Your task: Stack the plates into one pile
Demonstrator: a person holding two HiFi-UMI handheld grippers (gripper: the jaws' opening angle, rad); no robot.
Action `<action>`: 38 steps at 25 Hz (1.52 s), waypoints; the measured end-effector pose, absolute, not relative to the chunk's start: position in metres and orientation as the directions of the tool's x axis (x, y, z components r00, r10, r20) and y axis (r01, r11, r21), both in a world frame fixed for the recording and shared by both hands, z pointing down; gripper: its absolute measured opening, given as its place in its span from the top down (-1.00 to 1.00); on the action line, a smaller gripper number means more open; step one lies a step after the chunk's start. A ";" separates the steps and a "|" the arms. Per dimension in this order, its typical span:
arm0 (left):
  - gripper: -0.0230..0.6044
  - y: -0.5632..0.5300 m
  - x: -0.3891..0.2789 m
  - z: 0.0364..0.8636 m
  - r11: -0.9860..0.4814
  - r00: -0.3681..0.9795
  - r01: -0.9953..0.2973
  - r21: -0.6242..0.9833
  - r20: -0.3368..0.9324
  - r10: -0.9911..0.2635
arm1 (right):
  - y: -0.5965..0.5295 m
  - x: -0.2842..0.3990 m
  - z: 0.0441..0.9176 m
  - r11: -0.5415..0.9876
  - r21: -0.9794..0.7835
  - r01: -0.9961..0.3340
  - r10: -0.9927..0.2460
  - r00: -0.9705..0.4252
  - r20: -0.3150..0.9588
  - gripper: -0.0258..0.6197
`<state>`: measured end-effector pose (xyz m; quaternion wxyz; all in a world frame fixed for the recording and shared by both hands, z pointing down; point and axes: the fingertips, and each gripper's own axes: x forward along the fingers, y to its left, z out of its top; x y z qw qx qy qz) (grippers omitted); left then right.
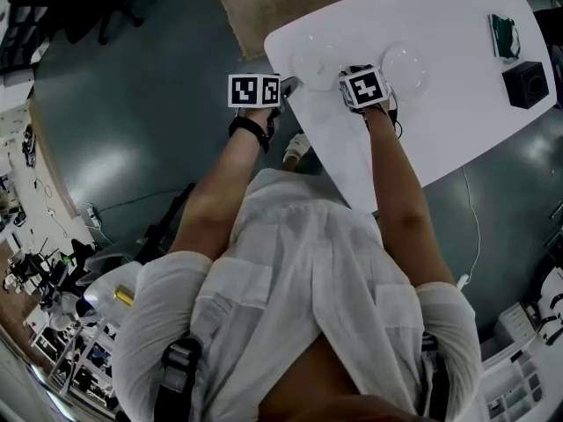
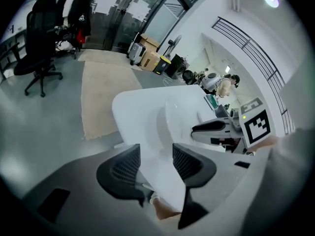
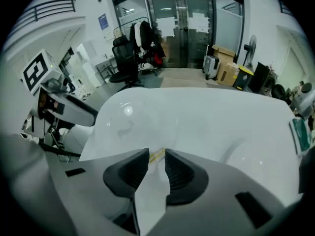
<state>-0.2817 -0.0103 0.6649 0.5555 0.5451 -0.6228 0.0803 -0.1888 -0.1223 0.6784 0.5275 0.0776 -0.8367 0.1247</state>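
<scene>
Head view sets the two plates side by side but apart near the tabletop's left end: the left plate (image 1: 317, 60) and the right plate (image 1: 406, 67), both white, shallow and glossy. I judge them stiff, light, slippery and liable to chip, so the hold belongs on a near rim, one jaw above and one below, with a gentle lift. The left tool (image 2: 157, 165) hangs over the left corner of the tabletop (image 1: 457, 121), short of the left plate, jaws well apart and pressing on nothing. The right tool (image 3: 156, 167) points down between the two plates, jaws a narrow gap apart, gripping nothing. From above, the marker cubes (image 1: 255, 90) hide both sets of jaws, which only the gripper views show. The right gripper view alone shows a small yellowish mark (image 3: 156, 155) at its jaw tips. The head view alone lays out both plates, with a black box (image 1: 528, 84) far right.
</scene>
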 end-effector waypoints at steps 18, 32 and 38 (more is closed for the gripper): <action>0.19 -0.007 -0.288 0.666 0.391 0.231 -0.748 0.536 0.763 -0.604 | -0.134 -0.207 0.668 0.932 -0.166 -0.324 -0.016 -0.493 0.870 0.46; 0.30 0.017 -0.294 0.685 0.459 0.243 -0.691 0.559 0.777 -0.581 | -0.060 -0.229 0.673 0.936 -0.322 -0.146 0.218 -0.477 0.852 0.51; 0.55 0.024 -0.291 0.684 0.477 0.268 -0.622 0.621 0.741 -0.616 | -0.061 -0.228 0.675 0.941 -0.306 -0.142 0.209 -0.467 0.859 0.53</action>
